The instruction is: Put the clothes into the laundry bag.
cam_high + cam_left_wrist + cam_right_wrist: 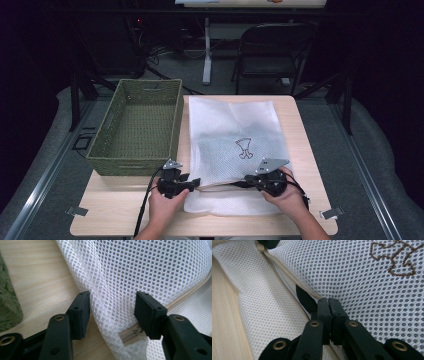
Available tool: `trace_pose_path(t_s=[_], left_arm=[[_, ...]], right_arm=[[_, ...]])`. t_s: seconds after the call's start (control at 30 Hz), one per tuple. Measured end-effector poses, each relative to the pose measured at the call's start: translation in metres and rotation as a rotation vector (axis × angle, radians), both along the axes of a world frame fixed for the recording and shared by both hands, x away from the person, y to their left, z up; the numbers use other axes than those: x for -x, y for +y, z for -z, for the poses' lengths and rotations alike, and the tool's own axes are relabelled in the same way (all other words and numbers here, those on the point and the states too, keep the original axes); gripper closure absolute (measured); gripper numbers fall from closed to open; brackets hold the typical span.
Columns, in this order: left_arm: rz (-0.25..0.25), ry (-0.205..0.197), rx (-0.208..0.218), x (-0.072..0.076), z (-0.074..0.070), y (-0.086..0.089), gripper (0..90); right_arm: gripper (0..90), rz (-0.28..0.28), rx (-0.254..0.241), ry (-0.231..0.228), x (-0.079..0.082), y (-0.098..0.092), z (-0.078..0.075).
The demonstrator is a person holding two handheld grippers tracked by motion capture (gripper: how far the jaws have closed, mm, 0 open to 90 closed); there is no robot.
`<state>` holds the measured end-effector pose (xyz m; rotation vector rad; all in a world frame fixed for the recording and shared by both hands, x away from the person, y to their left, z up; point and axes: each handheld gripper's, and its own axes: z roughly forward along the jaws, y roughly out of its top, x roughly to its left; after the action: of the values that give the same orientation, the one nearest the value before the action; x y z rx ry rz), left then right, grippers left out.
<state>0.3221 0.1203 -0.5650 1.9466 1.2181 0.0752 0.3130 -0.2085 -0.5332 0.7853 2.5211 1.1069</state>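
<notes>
Black pads of the left claw stand spread on either side of the corner of the white mesh laundry bag, straddling the beige zipper's end without pressing on it. That bag lies flat on the pale wooden surface, just right of the green woven basket, its brown embroidered emblem facing up. The right claw is pressed together, and it looks to be pinching the upper mesh edge at the zipper opening, near the bag's front edge. To do this well, I'd judge the left claw should close squarely on the zipper end, taking only the tape and not loose mesh, while the right keeps its hold so the bag's mouth stays taut.
</notes>
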Motion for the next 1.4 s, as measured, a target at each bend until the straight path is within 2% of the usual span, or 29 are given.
trace_pose_path(t_s=[0.13,0.23,0.43,0.5,0.7,0.83,1.0,1.17,1.4], left_arm=[[0.007,-0.006,0.001,0.001,0.0,0.0,55.4],[0.018,-0.012,0.004,0.002,-0.001,-0.001,64.4],[0.023,-0.061,-0.023,0.004,-0.006,0.0,79.4],[0.024,-0.071,-0.021,0.005,-0.009,0.0,81.4],[0.024,-0.092,-0.009,0.005,-0.018,0.002,82.8],[0.02,-0.109,0.013,0.006,-0.028,0.003,83.1],[0.029,-0.135,0.015,0.006,-0.041,0.001,83.3],[0.053,-0.136,-0.003,0.004,-0.047,-0.005,83.5],[0.046,-0.146,0.016,-0.001,-0.058,-0.004,84.1]], right_arm=[[88.7,-0.003,0.002,0.0,0.0,0.001,0.0],[88.6,-0.002,0.005,0.001,0.0,0.001,0.001],[88.1,-0.002,0.0,0.002,0.0,0.001,0.0],[87.2,0.001,-0.005,0.002,0.0,0.001,0.0],[81.6,0.009,-0.043,0.0,0.0,-0.002,-0.004],[77.1,0.022,-0.085,-0.009,0.002,-0.005,-0.013],[72.1,0.023,-0.118,-0.026,0.004,-0.003,-0.024],[68.2,0.004,-0.103,-0.042,0.006,0.006,-0.029],[61.3,-0.034,-0.101,-0.048,0.006,0.026,-0.035]])
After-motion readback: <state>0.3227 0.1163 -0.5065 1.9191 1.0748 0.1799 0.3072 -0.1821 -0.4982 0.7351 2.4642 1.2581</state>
